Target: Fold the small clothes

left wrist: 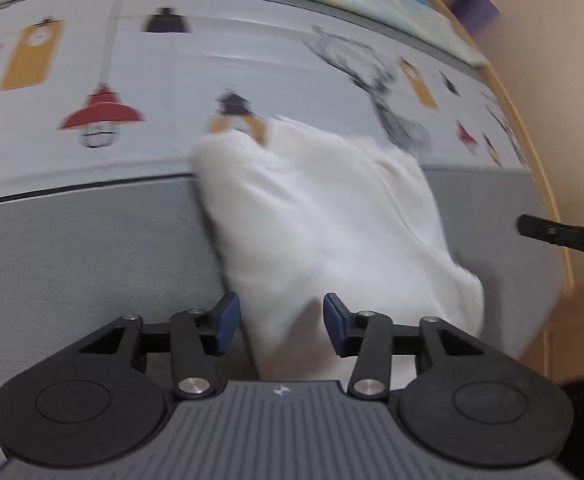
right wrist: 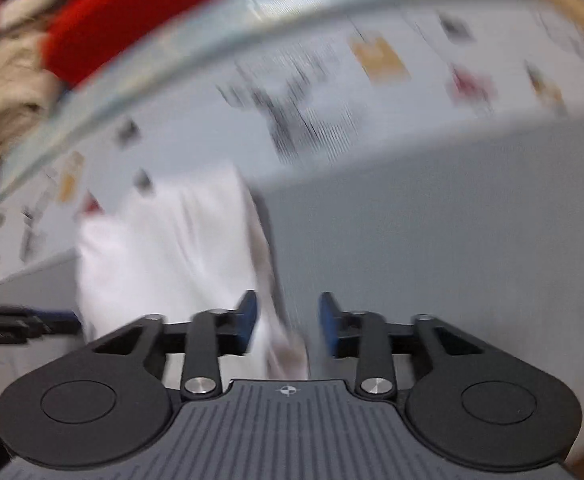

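A small white garment (left wrist: 316, 220) lies bunched on the grey cloth-covered surface (left wrist: 72, 248). My left gripper (left wrist: 281, 322) is open, with its blue pads on either side of the garment's near end. In the right wrist view the same white garment (right wrist: 164, 248) lies left of centre, blurred by motion. My right gripper (right wrist: 288, 322) is open, with the garment's near right corner between its blue pads. The right gripper shows at the right edge of the left wrist view (left wrist: 564, 236), and the left gripper at the left edge of the right wrist view (right wrist: 16, 328).
The far part of the surface is a pale printed cloth (left wrist: 172, 92) with lamps and tags. A wooden edge (left wrist: 548, 184) runs along the right. A red item (right wrist: 132, 12) and beige fabrics (right wrist: 4, 88) are piled at the far left.
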Motion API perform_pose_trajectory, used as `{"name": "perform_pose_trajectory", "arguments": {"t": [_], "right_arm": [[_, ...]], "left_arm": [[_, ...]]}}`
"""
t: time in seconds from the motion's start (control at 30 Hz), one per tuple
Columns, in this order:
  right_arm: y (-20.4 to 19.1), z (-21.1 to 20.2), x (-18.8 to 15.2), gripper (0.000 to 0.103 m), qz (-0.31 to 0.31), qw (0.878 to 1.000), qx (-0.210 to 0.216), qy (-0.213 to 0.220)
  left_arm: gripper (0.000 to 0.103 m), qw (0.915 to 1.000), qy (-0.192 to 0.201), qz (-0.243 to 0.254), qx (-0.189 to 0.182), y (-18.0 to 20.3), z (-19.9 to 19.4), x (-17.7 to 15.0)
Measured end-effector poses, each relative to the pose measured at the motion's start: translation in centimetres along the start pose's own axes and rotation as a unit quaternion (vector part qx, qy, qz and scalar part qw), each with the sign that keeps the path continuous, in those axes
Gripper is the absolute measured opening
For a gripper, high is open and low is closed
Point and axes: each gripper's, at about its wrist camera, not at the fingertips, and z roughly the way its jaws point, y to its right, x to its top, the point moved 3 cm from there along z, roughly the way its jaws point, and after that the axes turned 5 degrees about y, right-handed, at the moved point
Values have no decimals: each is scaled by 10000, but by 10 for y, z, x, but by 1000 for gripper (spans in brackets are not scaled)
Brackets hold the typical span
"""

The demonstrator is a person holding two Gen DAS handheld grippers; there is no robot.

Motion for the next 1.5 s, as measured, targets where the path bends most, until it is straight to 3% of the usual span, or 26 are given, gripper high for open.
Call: {"name": "perform_pose_trajectory", "arguments": {"t": [0.1, 0.17, 0.3, 0.57, 0.63, 0.67, 0.7, 0.73, 0.77, 0.8, 0.83, 0.87, 0.97, 1.03, 1.13, 1.2, 1.27, 1.33, 1.37, 1.43, 1.47, 1.5], "right_arm": [[-3, 28, 17, 66, 150, 9992, 364, 4], [1, 55, 13, 68, 509, 9979, 397, -41], [4, 109, 1, 65, 950, 9934, 361, -529], [-14, 137, 10, 64, 89, 9986, 126, -498], [-14, 141, 13, 61, 36, 9989, 136, -441], [-13, 142, 14, 52, 103, 9988, 191, -436], [-13, 143, 15, 36, 182, 9984, 269, -452], [-13, 145, 15, 30, 236, 9980, 342, -480], [-15, 145, 16, 23, 205, 9982, 327, -449], [-16, 143, 18, 16, 174, 9986, 321, -381], [-15, 140, 21, 14, 250, 9987, 335, -277], [-12, 135, 26, 3, 414, 9986, 301, -92], [2, 120, 36, 4, 914, 9951, 165, 350], [1, 120, 33, 4, 637, 9970, -203, 378], [1, 116, 30, 6, 261, 9961, -702, 465], [0, 102, 35, 8, 103, 9937, -787, 793], [-2, 88, 38, 8, -3, 9939, -518, 969], [-9, 83, 33, 8, -141, 9970, 130, 745], [-13, 85, 26, 8, -206, 9975, 524, 433], [-15, 101, 6, 21, -249, 9924, 1108, -478], [-13, 110, -5, 27, -371, 9914, 940, -827], [-8, 117, -13, 27, -508, 9919, 547, -1026]], "left_arm": [[57, 9993, 46, -381, 29, -9, 4, 9], [61, 9981, 81, -615, -8, -10, 7, 14], [64, 9964, 88, -845, -73, -9, 18, 23], [70, 9973, -16, -734, 102, -9, 45, 34], [70, 9974, -46, -710, 126, -8, 51, 37], [70, 9975, -52, -697, 135, -7, 55, 38], [69, 9977, -49, -665, 142, -5, 57, 39], [63, 9981, -25, -601, 158, -3, 59, 40], [38, 9985, 12, -524, 137, -2, 60, 41], [25, 9989, 54, -433, 148, 0, 60, 43], [18, 9988, 173, -387, 226, 1, 58, 45], [10, 9979, 389, -335, 384, 0, 54, 49], [8, 9905, 1177, -311, 641, 0, 34, 60], [14, 9864, 1406, -463, 719, -5, 24, 62], [17, 9891, 1270, -729, 135, -6, 21, 59], [17, 9916, 1253, -309, -81, 9, 16, 54], [17, 9935, 998, 58, -544, 25, 17, 45], [19, 9956, 454, 406, -707, 37, 31, 32], [18, 9968, 144, 683, -381, 41, 42, 23], [15, 9955, -291, 845, 300, 36, 63, 8], [14, 9968, -297, 663, 328, 32, 63, 7], [14, 9987, -213, 400, 241, 31, 60, 10]]}}
